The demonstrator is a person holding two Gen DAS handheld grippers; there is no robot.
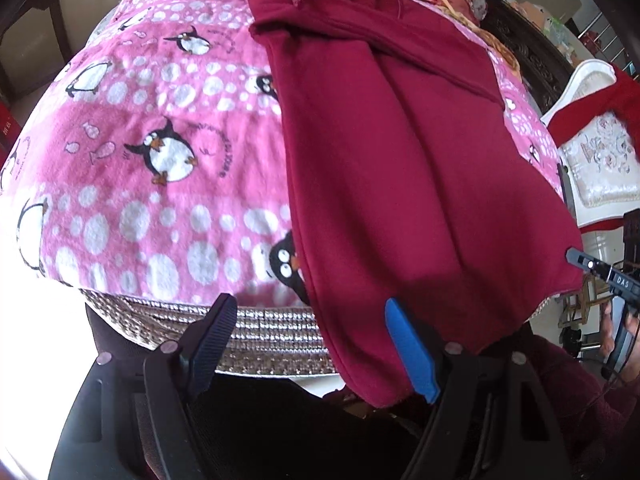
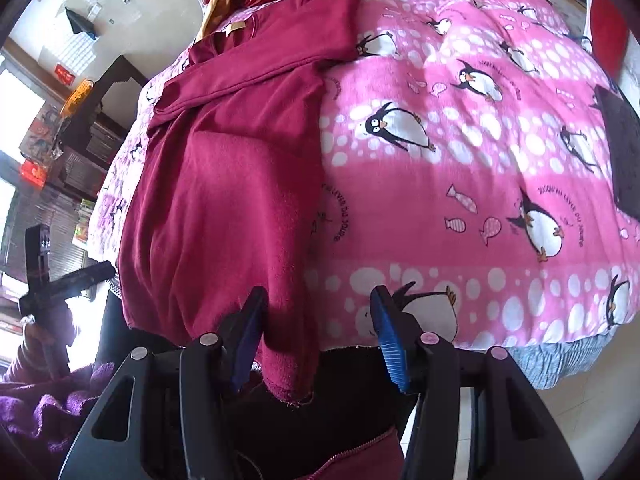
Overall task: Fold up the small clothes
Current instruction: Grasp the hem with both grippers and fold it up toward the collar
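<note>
I hold both grippers at the near edge of the penguin blanket (image 1: pixel 160 128), where a maroon garment (image 1: pixel 400 160) lies lengthwise, running away from me, its hem hanging over the edge toward the jaws. My left gripper (image 1: pixel 320 344) stands wide open, holding nothing; the hem's left corner drapes against its blue finger. My right gripper (image 2: pixel 320 336) is equally spread and empty, the hem's right corner hanging between its fingers, touching the left one. Each gripper is nearest its own corner, so I judge the next move a two-handed pinch of the hem, folding it up toward the collar
</note>
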